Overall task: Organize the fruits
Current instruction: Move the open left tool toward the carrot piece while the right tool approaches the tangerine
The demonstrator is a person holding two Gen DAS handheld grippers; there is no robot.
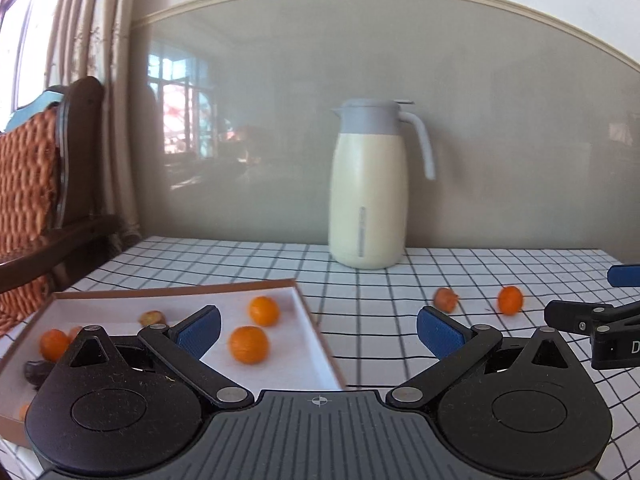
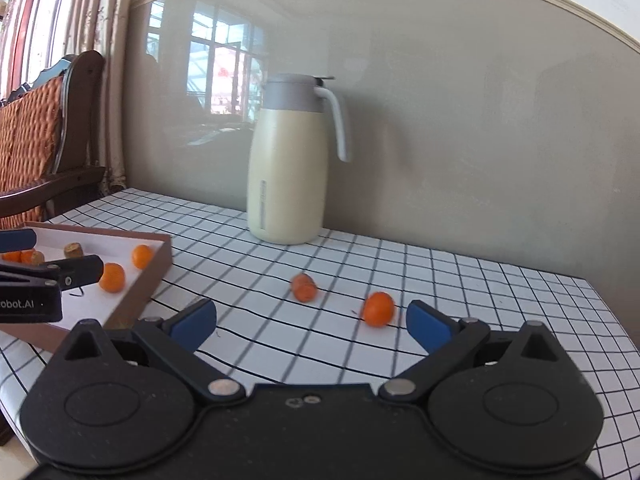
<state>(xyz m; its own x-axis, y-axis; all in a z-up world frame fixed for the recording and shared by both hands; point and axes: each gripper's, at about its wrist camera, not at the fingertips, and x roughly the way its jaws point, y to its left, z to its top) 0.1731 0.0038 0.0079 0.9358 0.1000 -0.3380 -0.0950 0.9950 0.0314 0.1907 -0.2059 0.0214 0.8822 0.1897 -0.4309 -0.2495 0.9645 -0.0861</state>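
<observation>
A shallow brown box (image 1: 308, 312) (image 2: 154, 268) with a white inside lies at the left of the checked table and holds several small orange fruits (image 1: 248, 344) (image 2: 112, 277). Two more fruits lie loose on the cloth: a darker one (image 1: 447, 299) (image 2: 304, 287) and a bright orange one (image 1: 510, 300) (image 2: 378, 309). My left gripper (image 1: 318, 328) is open over the box's right edge with nothing between its fingers. My right gripper (image 2: 312, 322) is open just in front of the loose fruits, the bright one near its right fingertip. Each gripper shows at the edge of the other's view.
A tall cream jug (image 1: 368, 188) (image 2: 288, 160) with a grey lid and handle stands at the back by the wall. A dark wooden chair (image 1: 48, 184) (image 2: 48, 136) with an orange woven back stands left of the table. The table's right edge (image 2: 616, 320) is near.
</observation>
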